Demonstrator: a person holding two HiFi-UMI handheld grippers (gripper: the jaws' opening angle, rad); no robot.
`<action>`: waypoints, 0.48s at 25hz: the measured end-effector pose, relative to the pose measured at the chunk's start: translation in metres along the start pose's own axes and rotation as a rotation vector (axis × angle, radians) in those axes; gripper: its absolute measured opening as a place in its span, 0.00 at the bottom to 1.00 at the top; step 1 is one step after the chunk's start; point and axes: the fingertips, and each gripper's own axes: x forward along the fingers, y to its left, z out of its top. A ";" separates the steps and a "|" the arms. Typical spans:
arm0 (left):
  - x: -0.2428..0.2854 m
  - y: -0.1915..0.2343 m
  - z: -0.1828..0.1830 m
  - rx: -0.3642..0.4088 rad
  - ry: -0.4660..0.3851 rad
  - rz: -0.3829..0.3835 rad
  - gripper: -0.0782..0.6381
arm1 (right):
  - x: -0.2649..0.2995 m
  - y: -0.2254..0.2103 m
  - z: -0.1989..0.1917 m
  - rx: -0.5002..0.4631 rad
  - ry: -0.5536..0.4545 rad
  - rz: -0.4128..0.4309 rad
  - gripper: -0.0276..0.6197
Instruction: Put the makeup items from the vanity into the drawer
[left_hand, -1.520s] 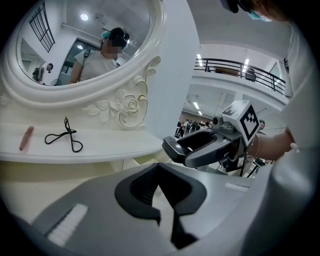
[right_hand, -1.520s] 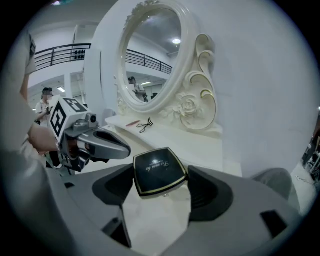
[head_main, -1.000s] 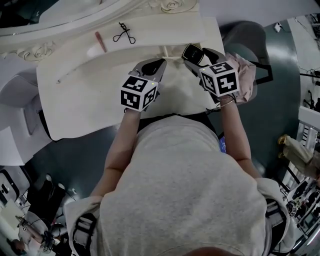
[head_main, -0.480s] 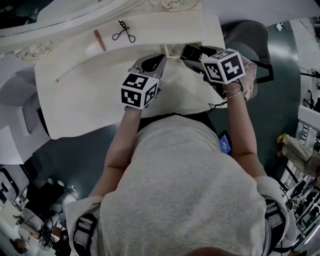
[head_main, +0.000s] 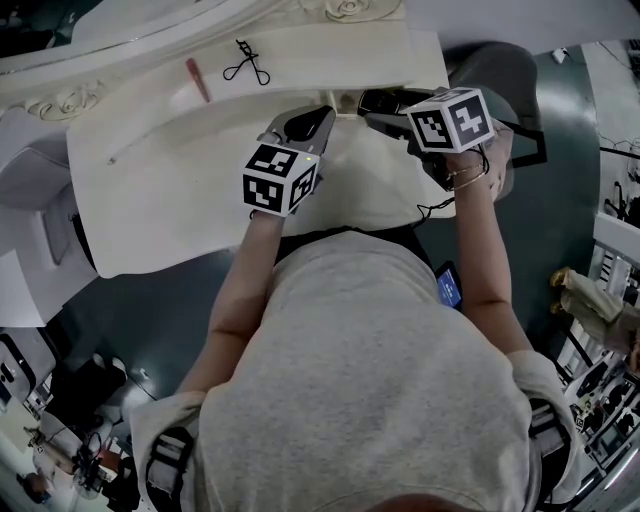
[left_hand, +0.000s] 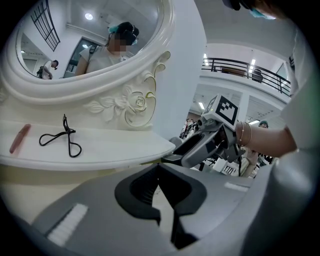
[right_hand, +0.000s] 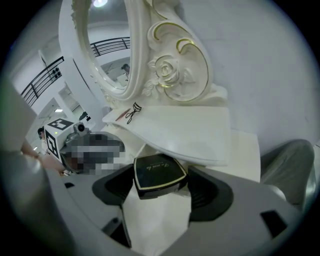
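My right gripper is shut on a black compact with a gold rim. It holds the compact just under the front edge of the vanity top, above the pale inside of the open drawer. My left gripper hovers beside it, over the drawer's left part. Its tips meet with nothing between them. A black eyelash curler and a pink stick lie on the vanity's upper shelf, left of and beyond both grippers.
An oval mirror in a white carved frame stands behind the shelf. A grey seat is to the right of the vanity. The person's torso presses against the drawer's near edge.
My right gripper has carried the compact forward and a little left, toward the vanity's edge. The left gripper has hardly moved.
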 end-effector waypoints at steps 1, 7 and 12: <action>0.001 0.000 0.000 0.000 0.002 -0.001 0.12 | 0.000 -0.001 0.001 0.004 -0.007 -0.011 0.58; 0.004 -0.002 0.000 -0.006 0.004 -0.004 0.12 | 0.003 -0.003 0.008 0.026 -0.066 -0.050 0.58; 0.005 -0.004 -0.001 -0.018 0.009 -0.011 0.12 | 0.006 -0.005 0.006 -0.014 -0.059 -0.095 0.58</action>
